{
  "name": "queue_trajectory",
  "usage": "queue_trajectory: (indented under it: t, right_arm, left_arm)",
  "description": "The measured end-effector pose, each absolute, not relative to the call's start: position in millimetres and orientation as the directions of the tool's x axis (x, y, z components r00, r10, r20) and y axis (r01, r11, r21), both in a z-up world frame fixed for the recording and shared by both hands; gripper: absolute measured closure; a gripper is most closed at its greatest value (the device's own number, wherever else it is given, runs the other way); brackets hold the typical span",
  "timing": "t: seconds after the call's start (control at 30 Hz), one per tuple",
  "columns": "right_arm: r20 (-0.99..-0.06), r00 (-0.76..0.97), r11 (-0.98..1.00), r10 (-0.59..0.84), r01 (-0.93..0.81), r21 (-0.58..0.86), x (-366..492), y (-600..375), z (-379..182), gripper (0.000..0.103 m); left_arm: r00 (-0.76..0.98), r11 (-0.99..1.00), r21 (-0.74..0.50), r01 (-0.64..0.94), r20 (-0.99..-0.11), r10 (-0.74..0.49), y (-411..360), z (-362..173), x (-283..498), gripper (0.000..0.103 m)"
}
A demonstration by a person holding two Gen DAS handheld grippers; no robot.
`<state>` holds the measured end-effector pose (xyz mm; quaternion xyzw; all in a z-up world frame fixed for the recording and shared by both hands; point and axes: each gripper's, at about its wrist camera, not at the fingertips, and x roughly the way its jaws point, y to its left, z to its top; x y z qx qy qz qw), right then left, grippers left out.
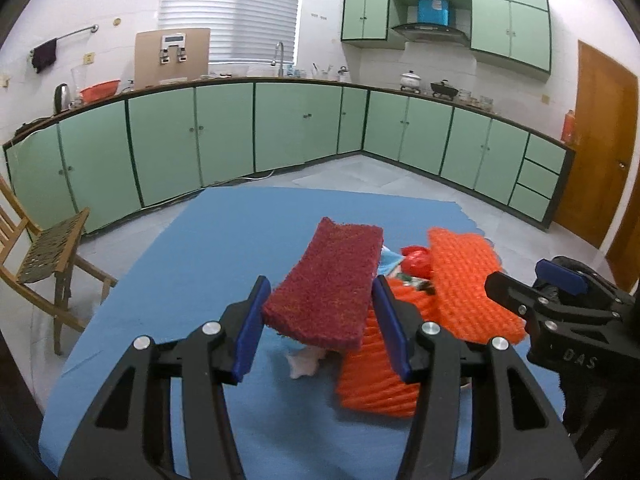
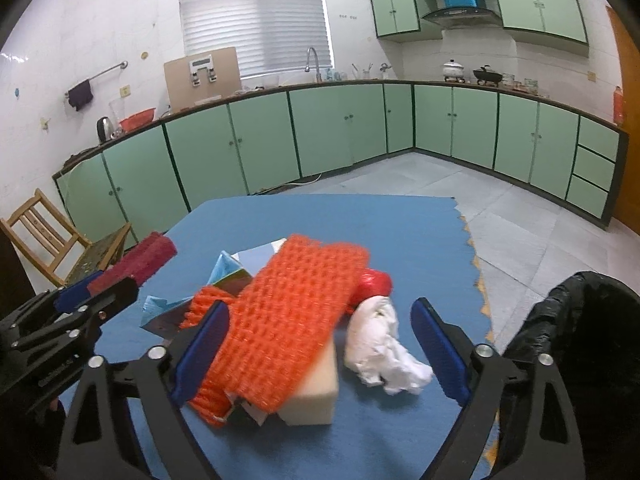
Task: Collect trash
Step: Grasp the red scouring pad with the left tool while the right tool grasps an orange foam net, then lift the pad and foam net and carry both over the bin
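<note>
While the left gripper (image 1: 320, 328) jaws clamp a maroon scrub pad (image 1: 326, 284) lifted off the blue surface (image 1: 224, 236), the right gripper (image 2: 320, 354) jaws gape, empty, around the orange sponge (image 2: 292, 320) and tissue wad (image 2: 380, 340); bin bag (image 2: 576, 320) at three o'clock.

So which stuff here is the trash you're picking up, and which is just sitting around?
For the job:
- red scrub pad, held by the left gripper
- orange sponge
- white tissue
- black bin bag
- right gripper, open

Just lying about:
- wooden chair
- kettle
- white pot
</note>
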<state>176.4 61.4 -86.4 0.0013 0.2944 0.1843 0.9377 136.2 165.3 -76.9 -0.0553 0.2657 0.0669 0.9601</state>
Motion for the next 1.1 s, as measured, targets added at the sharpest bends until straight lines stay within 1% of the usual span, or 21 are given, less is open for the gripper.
queue_trajectory:
  t: [0.03,0.07,0.1,0.13,0.2,0.23,0.3,0.33,0.4,0.5,0.6,0.83,1.1]
  right_arm:
    - [-0.557,0.753,0.930,0.350,-0.351,0.109,178,65,-88,0.019]
    - [-0.565,0.747,0.928,0.351,-0.357,0.106,180,68,-89,0.023]
    - [-0.573,0.741,0.927,0.351,-0.361,0.102,181,71,-91,0.029]
    - [-0.584,0.730,0.924,0.356,-0.369,0.102,183,75,-93,0.032]
    - [-0.597,0.716,0.919,0.362,-0.381,0.101,183,79,-95,0.045]
    - [-0.602,0.711,0.917,0.364,-0.387,0.098,182,81,-97,0.049]
    - [-0.606,0.702,0.911,0.374,-0.402,0.096,181,83,-97,0.064]
    - [-0.603,0.701,0.908,0.380,-0.409,0.096,180,83,-96,0.069]
    - [-0.602,0.696,0.901,0.393,-0.423,0.100,179,82,-96,0.082]
    - [-0.589,0.701,0.898,0.403,-0.427,0.108,177,78,-90,0.090]
    - [-0.568,0.706,0.892,0.423,-0.435,0.122,175,74,-81,0.092]
    - [-0.505,0.730,0.878,0.461,-0.459,0.138,164,65,-53,0.092]
    - [-0.465,0.765,0.890,0.446,-0.433,0.140,153,41,-28,0.092]
  left_arm:
    - [0.849,0.984,-0.072,-0.161,-0.518,0.101,168,-77,136,0.053]
    - [0.848,0.984,-0.074,-0.165,-0.519,0.103,170,-77,136,0.053]
    - [0.848,0.983,-0.075,-0.167,-0.520,0.105,171,-76,135,0.052]
    - [0.848,0.983,-0.077,-0.170,-0.520,0.106,173,-77,134,0.052]
    - [0.846,0.982,-0.082,-0.173,-0.522,0.106,175,-76,136,0.052]
    - [0.846,0.981,-0.085,-0.175,-0.523,0.105,176,-75,136,0.052]
    - [0.845,0.980,-0.090,-0.176,-0.524,0.103,177,-76,136,0.052]
    - [0.846,0.980,-0.093,-0.176,-0.524,0.102,177,-76,136,0.052]
    - [0.846,0.980,-0.100,-0.174,-0.524,0.097,177,-76,135,0.052]
    - [0.850,0.981,-0.103,-0.167,-0.520,0.091,175,-75,133,0.052]
    - [0.854,0.982,-0.101,-0.161,-0.513,0.087,171,-73,132,0.052]
    - [0.863,0.984,-0.099,-0.147,-0.499,0.079,161,-62,128,0.052]
    - [0.880,0.989,-0.100,-0.105,-0.472,0.046,134,-44,127,0.052]
